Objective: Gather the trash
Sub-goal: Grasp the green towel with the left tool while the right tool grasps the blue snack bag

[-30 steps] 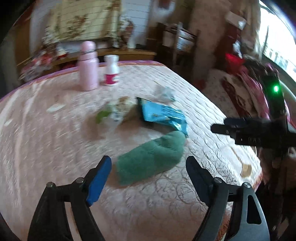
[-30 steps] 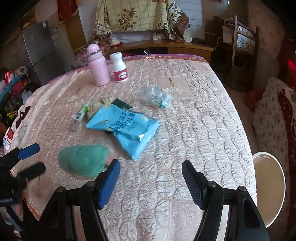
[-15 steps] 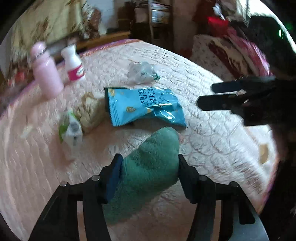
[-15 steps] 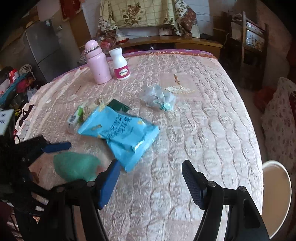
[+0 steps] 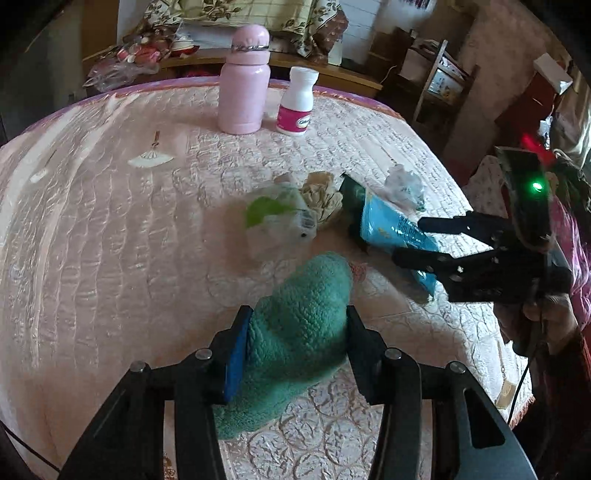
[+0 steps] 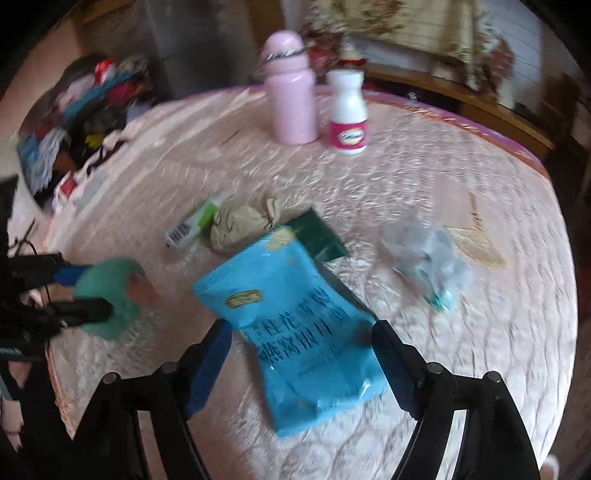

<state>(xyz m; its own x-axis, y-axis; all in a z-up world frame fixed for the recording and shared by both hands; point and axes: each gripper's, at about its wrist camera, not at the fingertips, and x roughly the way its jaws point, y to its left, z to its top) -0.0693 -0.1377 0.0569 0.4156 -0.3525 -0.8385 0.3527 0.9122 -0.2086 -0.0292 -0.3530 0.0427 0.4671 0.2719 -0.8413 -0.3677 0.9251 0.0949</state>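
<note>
The blue bag (image 6: 295,328) is a flat, shiny snack packet with dark print, lying on the pink quilt (image 6: 461,369) between the wide open fingers of the right gripper (image 6: 301,352), not gripped. Beside it lie a crumpled paper (image 6: 240,225) and a plastic wad (image 6: 428,258). The left gripper (image 5: 295,332) is closed on a green cloth (image 5: 295,332)

You're in a lived-in home: a quilted pink bed (image 5: 110,229), floral cloth (image 5: 236,11) over a wooden sideboard (image 5: 332,74), clothes piled (image 6: 85,107) beside it
</note>
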